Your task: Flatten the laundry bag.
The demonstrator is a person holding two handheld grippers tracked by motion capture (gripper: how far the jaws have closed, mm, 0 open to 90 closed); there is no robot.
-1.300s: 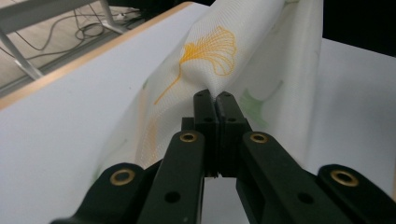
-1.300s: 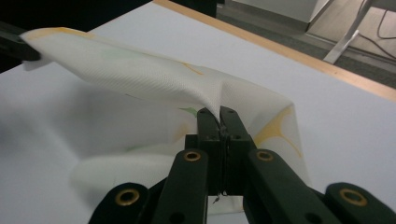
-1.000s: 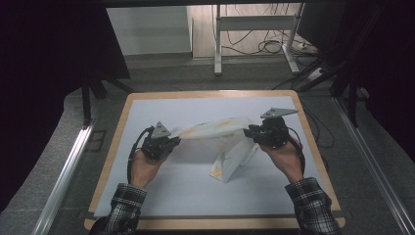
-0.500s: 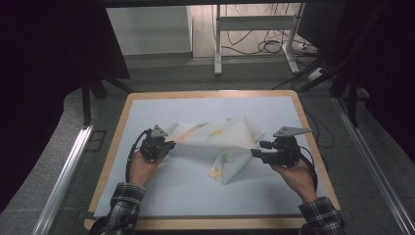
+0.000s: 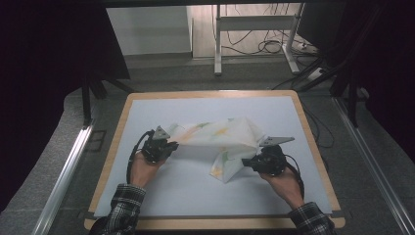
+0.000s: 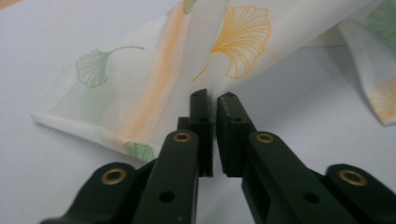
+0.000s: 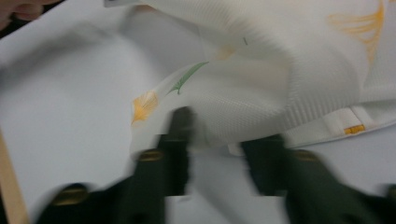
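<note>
One cloth point(image 5: 218, 139) — thin, soft, leaf-printed — lies bunched mid-board point(image 5: 205, 105), nearer the front edge; it looks light and floppy, best pinched at a hem or corner. The left gripper point(image 6: 212, 105) is clamped on a fold. The right gripper point(image 7: 224, 126) — blurred — has been closing, its jaws apart at the cloth's hem.

- No words, numbers or brand marks can be read anywhere.
- The cloth point(image 6: 154, 79) carries printed ginkgo-leaf motifs in orange and green, with no lettering among them.
- A small orange tag point(image 7: 355, 129) sits on the cloth's hem in the right gripper view; too blurred to tell whether it bears any writing.
- Counter point(image 5: 205, 110): plain, unmarked.
</note>
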